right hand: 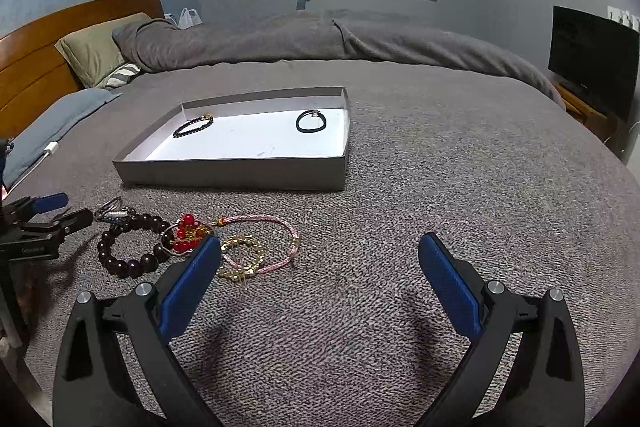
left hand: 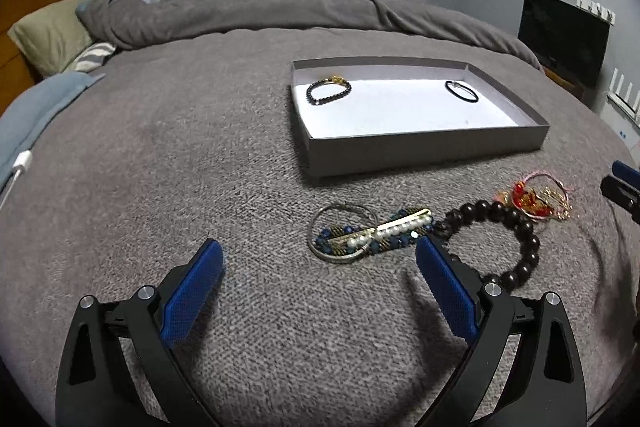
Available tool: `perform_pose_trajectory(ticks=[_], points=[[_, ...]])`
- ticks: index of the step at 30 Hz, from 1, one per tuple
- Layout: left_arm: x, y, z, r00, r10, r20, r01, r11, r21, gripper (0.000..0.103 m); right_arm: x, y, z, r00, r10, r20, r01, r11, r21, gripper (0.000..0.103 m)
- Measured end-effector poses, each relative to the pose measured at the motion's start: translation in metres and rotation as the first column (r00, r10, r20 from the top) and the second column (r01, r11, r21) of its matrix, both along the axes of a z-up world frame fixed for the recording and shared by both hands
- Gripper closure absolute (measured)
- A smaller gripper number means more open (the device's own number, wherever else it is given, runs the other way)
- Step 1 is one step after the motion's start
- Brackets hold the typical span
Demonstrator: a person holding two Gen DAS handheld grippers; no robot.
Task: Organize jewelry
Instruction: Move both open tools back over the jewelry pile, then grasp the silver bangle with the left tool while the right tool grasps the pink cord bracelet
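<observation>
A shallow grey box [left hand: 424, 149] [right hand: 240, 173] lies on the bed with a small black bead bracelet [left hand: 329, 91] [right hand: 193, 125] and a black hair tie [left hand: 461, 91] [right hand: 311, 121] inside. In front of it lie a pearl and blue bead clip with a thin ring [left hand: 372, 233], a large dark wooden bead bracelet [left hand: 500, 243] [right hand: 132, 247], and a red, gold and pink cord tangle [left hand: 536, 197] [right hand: 248, 247]. My left gripper [left hand: 320, 263] is open just before the clip. My right gripper [right hand: 320, 255] is open, its left finger beside the tangle.
The grey blanket [left hand: 200, 167] covers the bed. Pillows [left hand: 52, 31] and a wooden headboard [right hand: 40, 51] are at the left. A white cable [left hand: 18, 167] lies at the left edge. A dark TV [right hand: 592, 59] stands at the right.
</observation>
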State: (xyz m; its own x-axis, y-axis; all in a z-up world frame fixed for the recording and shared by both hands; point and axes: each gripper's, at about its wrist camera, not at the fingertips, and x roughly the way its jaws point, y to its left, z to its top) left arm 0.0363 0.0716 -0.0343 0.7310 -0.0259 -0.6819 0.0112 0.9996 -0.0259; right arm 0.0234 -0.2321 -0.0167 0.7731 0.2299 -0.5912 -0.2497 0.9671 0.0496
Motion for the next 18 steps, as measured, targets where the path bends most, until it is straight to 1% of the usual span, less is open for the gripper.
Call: perform_pose_trajectory(ticks=[4, 5, 7, 9, 11, 13, 18], points=[[0.019, 0.005, -0.002, 0.999, 0.008, -0.038, -0.01, 0.998, -0.059, 0.009, 0.001, 0.002, -0.001, 1.0, 0.004, -0.002, -0.004, 1.0, 0.001, 0.006], [0.023, 0.004, -0.002, 0.999, 0.008, -0.043, -0.011, 0.998, -0.066, 0.01, 0.002, 0.003, -0.002, 1.0, 0.005, -0.004, -0.005, 1.0, -0.001, 0.006], [0.028, -0.001, -0.002, 0.999, 0.007, -0.044, -0.009, 0.999, -0.048, 0.014, 0.004, 0.004, -0.003, 1.0, 0.005, -0.008, -0.005, 1.0, -0.005, 0.006], [0.031, -0.006, -0.005, 0.999, -0.015, -0.052, 0.014, 0.999, -0.032, 0.03, 0.005, 0.006, -0.005, 1.0, 0.009, -0.013, -0.009, 1.0, -0.008, 0.006], [0.034, -0.01, -0.011, 0.997, -0.035, -0.075, 0.034, 0.999, -0.013, 0.036, 0.006, 0.008, -0.007, 1.0, 0.012, -0.015, -0.012, 1.0, -0.013, 0.006], [0.035, -0.01, -0.012, 0.996, -0.043, -0.079, 0.042, 0.999, -0.023, 0.038, 0.006, 0.01, -0.008, 1.0, 0.016, -0.017, -0.016, 1.0, -0.015, 0.006], [0.037, -0.001, -0.018, 0.992, -0.069, -0.107, 0.058, 0.993, -0.107, 0.04, 0.006, 0.012, -0.009, 0.999, 0.026, -0.022, -0.026, 1.0, -0.017, 0.006]])
